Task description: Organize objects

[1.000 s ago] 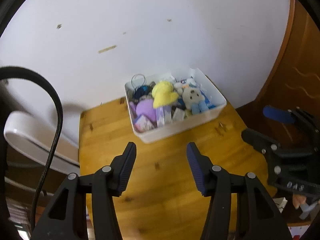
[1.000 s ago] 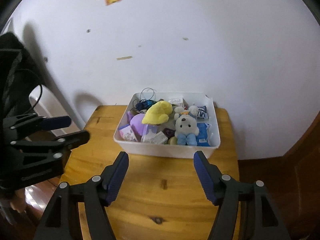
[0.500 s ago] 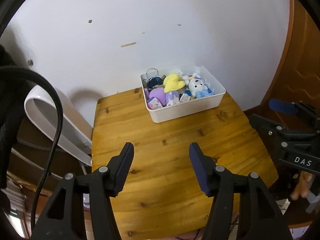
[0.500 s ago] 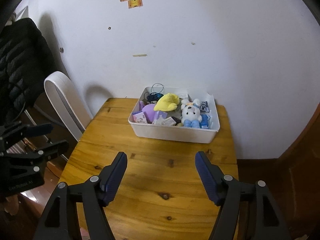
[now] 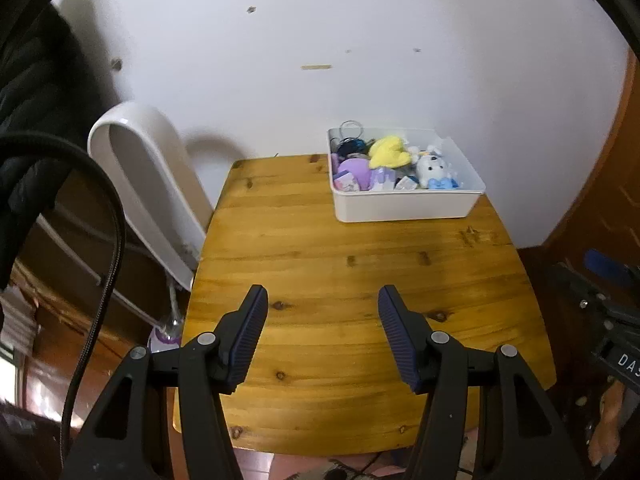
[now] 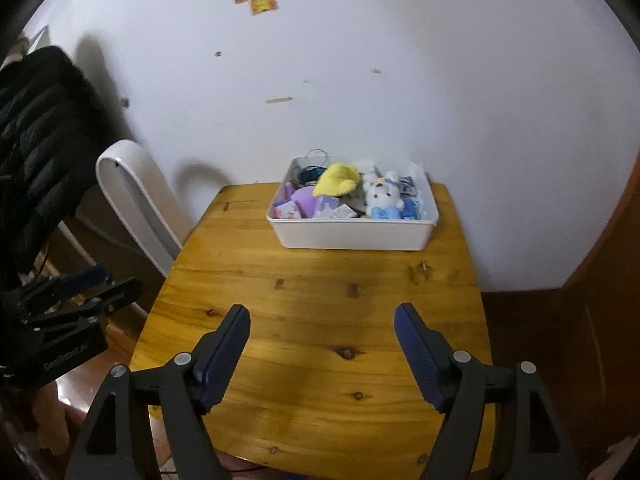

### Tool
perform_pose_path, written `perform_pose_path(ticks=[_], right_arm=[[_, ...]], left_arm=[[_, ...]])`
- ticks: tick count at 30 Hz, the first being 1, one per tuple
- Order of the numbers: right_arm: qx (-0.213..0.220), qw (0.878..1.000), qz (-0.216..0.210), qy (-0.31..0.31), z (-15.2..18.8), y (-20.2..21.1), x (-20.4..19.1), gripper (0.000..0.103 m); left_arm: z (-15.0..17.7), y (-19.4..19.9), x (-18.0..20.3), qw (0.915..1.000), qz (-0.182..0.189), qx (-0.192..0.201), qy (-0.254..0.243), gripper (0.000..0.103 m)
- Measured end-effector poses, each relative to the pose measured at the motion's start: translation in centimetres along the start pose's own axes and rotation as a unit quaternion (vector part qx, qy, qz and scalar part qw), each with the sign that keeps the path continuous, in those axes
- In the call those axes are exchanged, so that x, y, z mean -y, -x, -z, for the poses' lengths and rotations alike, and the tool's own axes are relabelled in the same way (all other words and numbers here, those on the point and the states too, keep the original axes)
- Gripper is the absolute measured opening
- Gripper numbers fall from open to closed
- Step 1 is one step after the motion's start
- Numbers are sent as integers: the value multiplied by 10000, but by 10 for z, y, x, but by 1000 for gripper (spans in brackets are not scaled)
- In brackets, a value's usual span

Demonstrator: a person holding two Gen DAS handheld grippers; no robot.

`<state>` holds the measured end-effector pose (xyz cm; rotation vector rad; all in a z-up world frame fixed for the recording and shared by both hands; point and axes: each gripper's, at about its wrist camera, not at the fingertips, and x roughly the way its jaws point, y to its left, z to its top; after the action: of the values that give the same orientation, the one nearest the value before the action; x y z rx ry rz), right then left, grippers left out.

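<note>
Your left gripper [image 5: 322,308] hangs spread and empty, your right gripper's [image 6: 322,328] empty jaws are opening, over the wooden tabletop [image 5: 320,256] whose far right corner carries the white plastic bin of toys [image 5: 404,202].

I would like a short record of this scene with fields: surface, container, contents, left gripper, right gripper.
surface: wooden table
container: white bin, at the far side near the wall
contents: yellow plush, white bear toy, purple items, small packets
left gripper: open, nothing between its fingers
right gripper: jaws opening, nothing between them
</note>
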<state>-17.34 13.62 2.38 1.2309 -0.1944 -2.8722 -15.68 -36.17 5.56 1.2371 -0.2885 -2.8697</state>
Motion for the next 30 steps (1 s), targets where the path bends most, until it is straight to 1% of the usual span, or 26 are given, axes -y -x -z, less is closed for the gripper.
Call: perform_pose_path(ticks=[1, 3, 7, 8, 11, 17, 22, 26, 30], right_arm=[[62, 9999, 114, -55, 3, 0, 1, 76], [121, 9996, 203, -177, 8, 0, 2, 76], [75, 9989, 22, -452, 13, -2, 4, 76], [81, 9989, 9, -456, 15, -2, 3, 76], [66, 9991, 149, -402, 17, -3, 0, 76], [127, 9981, 277, -536, 20, 0, 3, 76], [-69, 9985, 271, -477, 24, -9, -2, 76], [-211, 9987, 188, -415, 27, -17, -6, 76], [-202, 9988, 292, -333, 27, -17, -9, 76]], left_arm=[[2, -1, -1, 10000, -22, -2, 45, 62], [5, -2, -3, 9999, -27, -19, 133, 62], [7, -6, -5, 9996, -108, -84, 231, 62], [7, -7, -5, 9996, -112, -93, 253, 62], [8, -5, -5, 9995, -188, -79, 257, 62], [11, 0, -1, 9996, -203, 27, 189, 62], [11, 0, 4, 9997, -190, 33, 123, 62], [11, -3, 5, 9998, -161, -2, 136, 62], [11, -8, 4, 9997, -111, -113, 202, 62]])
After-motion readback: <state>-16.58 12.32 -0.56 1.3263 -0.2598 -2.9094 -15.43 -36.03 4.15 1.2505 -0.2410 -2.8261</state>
